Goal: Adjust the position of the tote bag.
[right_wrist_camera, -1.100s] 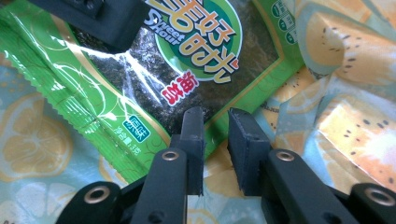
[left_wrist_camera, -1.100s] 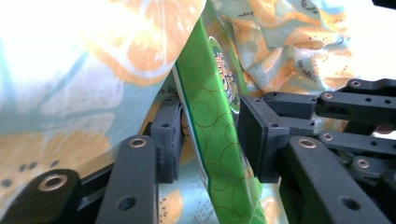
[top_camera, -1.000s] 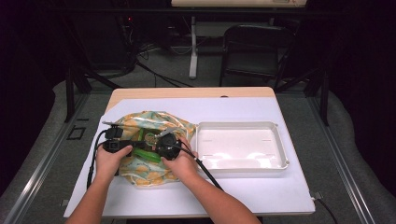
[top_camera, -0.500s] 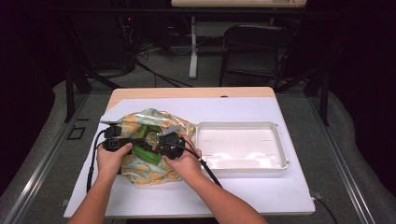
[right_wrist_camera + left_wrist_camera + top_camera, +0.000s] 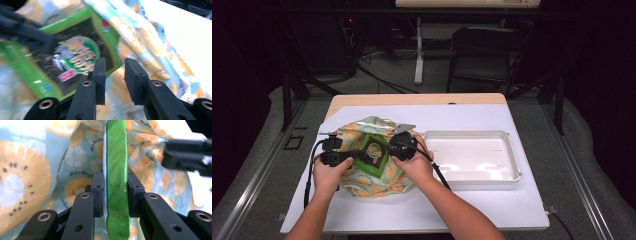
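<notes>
A white-covered table (image 5: pixel 492 210) stands in a dark room. At left, the left gripper (image 5: pixel 115 188) has just closed its jaws on the edge of a green snack packet (image 5: pixel 374 154), which stands edge-on between the pads above the fruit-print bag (image 5: pixel 362 182). Right of it, the right gripper (image 5: pixel 115 75) hangs open-jawed just off the packet's corner, holding nothing. The label's writing is too blurred to read. The white tray (image 5: pixel 512 172) lies farthest right.

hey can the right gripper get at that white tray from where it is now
Probably yes. The right gripper is open with nothing between its fingers, and the white tray lies right beside it, with no thing lying between them.
</notes>
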Available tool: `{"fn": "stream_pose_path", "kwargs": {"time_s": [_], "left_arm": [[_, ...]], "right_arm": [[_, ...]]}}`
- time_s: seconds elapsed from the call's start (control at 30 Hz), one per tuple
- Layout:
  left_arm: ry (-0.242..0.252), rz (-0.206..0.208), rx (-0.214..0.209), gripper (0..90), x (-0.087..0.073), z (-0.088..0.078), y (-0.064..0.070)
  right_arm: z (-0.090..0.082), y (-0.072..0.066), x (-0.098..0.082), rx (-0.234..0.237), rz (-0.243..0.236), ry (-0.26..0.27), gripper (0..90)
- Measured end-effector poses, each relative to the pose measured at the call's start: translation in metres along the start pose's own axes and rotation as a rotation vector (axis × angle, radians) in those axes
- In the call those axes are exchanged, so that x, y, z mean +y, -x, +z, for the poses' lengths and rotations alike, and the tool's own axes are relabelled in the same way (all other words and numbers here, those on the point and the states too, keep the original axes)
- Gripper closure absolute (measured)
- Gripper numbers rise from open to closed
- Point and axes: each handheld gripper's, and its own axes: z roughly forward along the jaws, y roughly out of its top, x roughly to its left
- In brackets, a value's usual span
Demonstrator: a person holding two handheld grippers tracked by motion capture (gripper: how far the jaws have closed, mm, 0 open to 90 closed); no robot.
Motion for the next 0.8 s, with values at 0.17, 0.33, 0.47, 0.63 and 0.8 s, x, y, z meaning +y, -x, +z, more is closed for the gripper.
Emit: {"fn": "stream_pose_path", "kwargs": {"time_s": [0.17, 0.33, 0.47, 0.63, 0.8], "left_arm": [[0.013, 0.036, 0.002, 72.7, -0.005, -0.005, 0.006], [0.018, 0.061, 0.008, 72.8, -0.006, -0.009, 0.009], [0.028, 0.070, 0.005, 72.8, -0.006, -0.012, 0.011], [0.049, 0.074, 0.005, 72.8, -0.005, -0.019, 0.012], [0.071, 0.076, 0.005, 72.8, -0.003, -0.027, 0.011]], "right_arm": [[0.008, 0.016, 0.003, -0.016, 0.056, -0.010, 71.0], [0.013, 0.026, 0.003, -0.030, 0.084, -0.030, 70.9], [0.016, 0.030, 0.001, -0.040, 0.092, -0.044, 70.6], [0.020, 0.032, -0.001, -0.045, 0.097, -0.058, 70.0], [0.020, 0.031, -0.002, -0.043, 0.095, -0.062, 69.3]]}}
